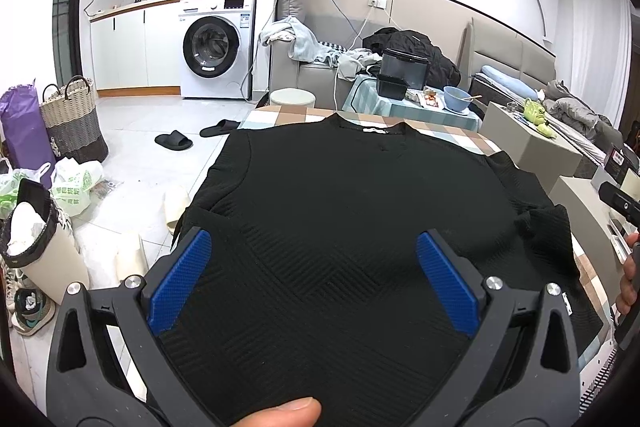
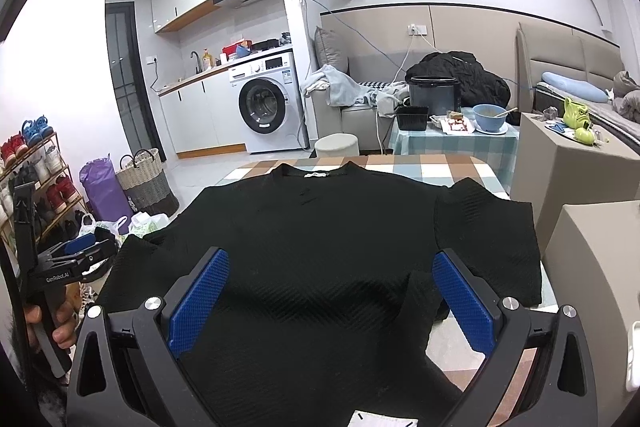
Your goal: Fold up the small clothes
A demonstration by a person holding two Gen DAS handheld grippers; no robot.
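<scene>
A black textured short-sleeved top (image 1: 352, 211) (image 2: 320, 247) lies spread flat on a checked table (image 1: 280, 115) (image 2: 420, 167), collar at the far side, both sleeves out. My left gripper (image 1: 314, 247) hovers open over its lower left part, blue pads wide apart, nothing between them. My right gripper (image 2: 331, 267) is open above the lower right part, empty too. The left gripper (image 2: 80, 247) also appears at the left edge of the right wrist view, held in a hand. A thumb (image 1: 284, 415) shows at the bottom of the left wrist view.
Left of the table are a woven basket (image 1: 72, 119), a purple bag (image 1: 22, 131), plastic bags, slippers (image 1: 174, 141) and a bin (image 1: 36, 239). Beyond stands a small table (image 2: 452, 143) with a bowl and black containers. Beige boxes (image 2: 572, 167) stand on the right. A white paper (image 2: 380, 419) lies at the near edge.
</scene>
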